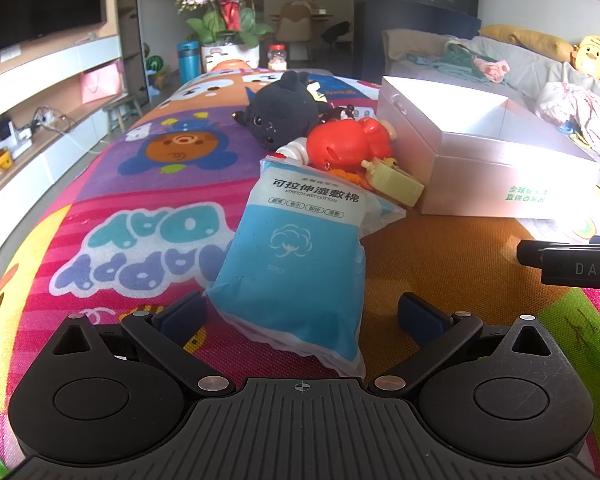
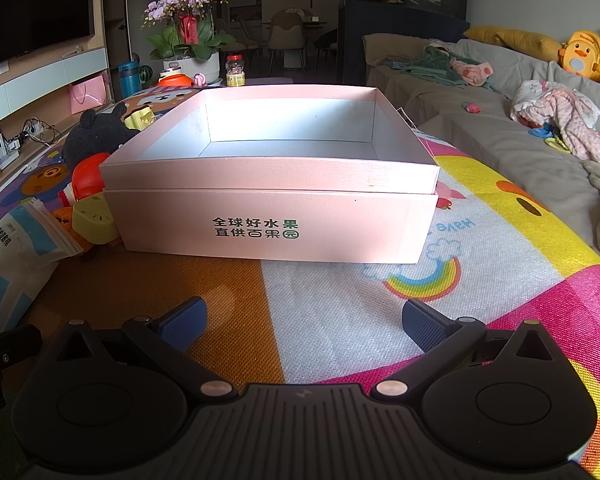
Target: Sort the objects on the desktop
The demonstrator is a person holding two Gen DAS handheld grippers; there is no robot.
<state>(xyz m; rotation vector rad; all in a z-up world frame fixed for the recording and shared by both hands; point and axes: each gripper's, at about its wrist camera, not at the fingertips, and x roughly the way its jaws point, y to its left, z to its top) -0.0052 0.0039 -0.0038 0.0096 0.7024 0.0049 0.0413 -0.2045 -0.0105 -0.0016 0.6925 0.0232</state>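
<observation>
A blue pack of wet cotton pads [image 1: 300, 264] lies on the colourful mat, its near end between the spread fingers of my left gripper [image 1: 302, 318], which is open. Behind the pack sit a red toy [image 1: 346, 146], a yellow toy [image 1: 394, 182] and a black plush [image 1: 282, 114]. An empty pink box [image 2: 272, 224] stands straight ahead of my right gripper [image 2: 304, 322], which is open over bare mat. The box [image 1: 480, 176] also shows right of the toys, and the pack [image 2: 16, 248], red toy [image 2: 86, 178] and plush [image 2: 94, 134] lie left of it.
The other gripper's black body [image 1: 572, 266] juts in at the right edge. A potted orchid [image 2: 188, 36], a candy jar [image 2: 235, 71] and a blue bottle [image 1: 189, 62] stand at the far end of the table. A sofa [image 2: 500, 136] with clothes and toys runs along the right.
</observation>
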